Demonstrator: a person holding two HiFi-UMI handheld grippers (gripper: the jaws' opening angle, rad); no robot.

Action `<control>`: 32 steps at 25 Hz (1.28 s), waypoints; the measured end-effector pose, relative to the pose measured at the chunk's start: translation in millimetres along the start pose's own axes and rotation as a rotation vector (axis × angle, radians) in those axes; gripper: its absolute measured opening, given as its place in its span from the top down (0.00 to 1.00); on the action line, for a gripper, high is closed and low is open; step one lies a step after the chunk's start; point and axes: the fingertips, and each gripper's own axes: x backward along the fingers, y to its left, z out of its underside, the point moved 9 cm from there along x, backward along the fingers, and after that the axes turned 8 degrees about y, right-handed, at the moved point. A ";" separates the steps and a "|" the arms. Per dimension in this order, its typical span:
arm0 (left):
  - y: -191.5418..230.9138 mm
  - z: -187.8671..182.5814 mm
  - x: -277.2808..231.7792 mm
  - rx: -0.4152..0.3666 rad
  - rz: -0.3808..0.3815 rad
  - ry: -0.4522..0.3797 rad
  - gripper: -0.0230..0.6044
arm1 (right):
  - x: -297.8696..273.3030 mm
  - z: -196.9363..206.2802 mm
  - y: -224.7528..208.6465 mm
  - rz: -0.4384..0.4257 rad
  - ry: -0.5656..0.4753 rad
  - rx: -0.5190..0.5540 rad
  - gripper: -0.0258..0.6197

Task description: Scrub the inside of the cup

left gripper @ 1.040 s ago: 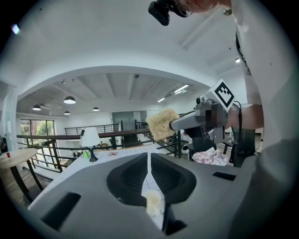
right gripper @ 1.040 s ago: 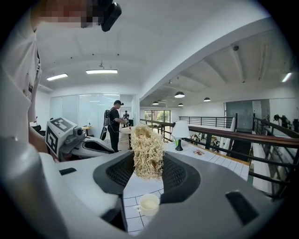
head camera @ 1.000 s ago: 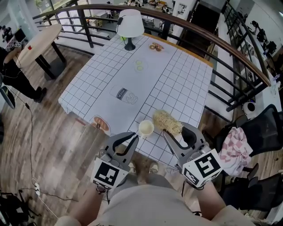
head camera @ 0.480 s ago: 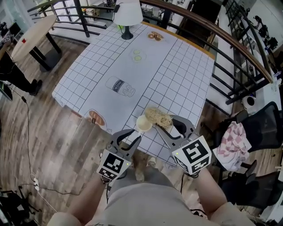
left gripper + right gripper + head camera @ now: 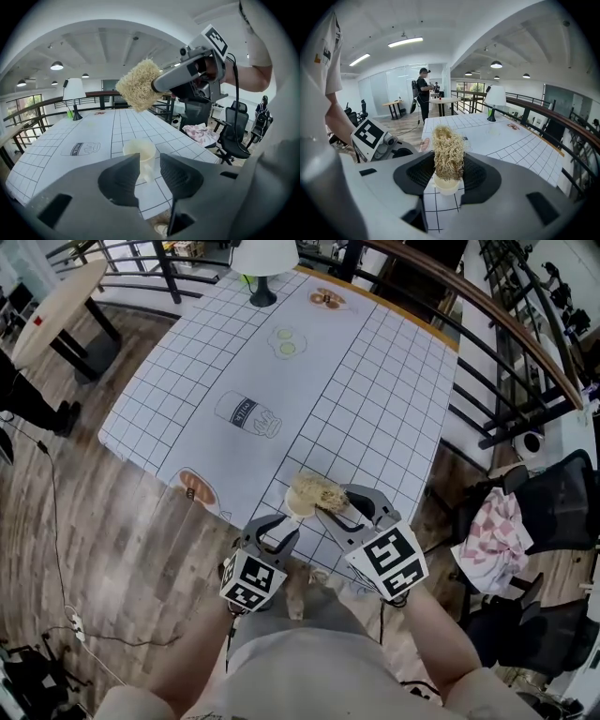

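Note:
A small cream cup [image 5: 293, 513] stands upright on the grid tablecloth [image 5: 375, 399] near the table's front edge. My right gripper [image 5: 330, 501] is shut on a straw-coloured loofah scrubber [image 5: 312, 490], which hangs just above the cup's mouth [image 5: 446, 183]; in the right gripper view the scrubber [image 5: 448, 157] hides most of the cup's inside. My left gripper [image 5: 149, 174] has just been opening its jaws and stands open with nothing between its pads. The cup [image 5: 138, 152] is just beyond its tips, apart from them.
A white lamp [image 5: 263, 259] stands at the table's far end. Printed pictures of a milk bottle [image 5: 247, 414] and food lie flat on the cloth. A chair with a checked cloth [image 5: 492, 540] is to the right, beside a railing [image 5: 506, 334]. A person [image 5: 423, 89] stands far off.
Both grippers have sunk toward the table's front edge. The left jaws have gone from shut to open. The scrubber, earlier to the right of the cup, now hangs over it.

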 end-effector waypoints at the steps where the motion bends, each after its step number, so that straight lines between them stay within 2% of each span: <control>1: 0.3 3.6 -6.1 -0.002 0.004 0.015 0.75 | -5.7 3.1 -0.8 -0.005 0.013 -0.003 0.71; 7: 3.9 15.6 -33.0 0.053 -0.011 0.099 0.75 | -31.4 17.3 -6.9 -0.043 0.090 -0.017 0.71; 10: 3.4 23.5 -45.8 0.065 0.006 0.133 0.75 | -43.0 23.2 -8.1 -0.051 0.128 -0.005 0.71; 14: 4.9 27.7 -54.9 0.081 0.016 0.140 0.75 | -55.1 27.5 -10.5 -0.061 0.169 -0.004 0.71; 17: 4.8 28.4 -57.7 0.081 0.032 0.139 0.79 | -60.3 31.5 -11.8 -0.068 0.197 -0.007 0.71; 18: 5.2 28.5 -58.1 0.077 0.033 0.142 0.86 | -61.4 32.6 -12.5 -0.071 0.205 -0.009 0.71; 23: 14.6 30.6 -54.9 -0.007 0.000 0.161 0.87 | -63.7 35.5 -15.8 -0.083 0.250 0.023 0.71; 28: 32.9 36.7 -48.5 -0.109 -0.013 0.171 0.87 | -79.2 33.1 -14.6 -0.114 0.375 0.164 0.71; 32: 45.6 27.2 -54.5 -0.127 -0.018 0.169 0.87 | -96.9 26.9 -23.9 -0.149 0.461 0.264 0.71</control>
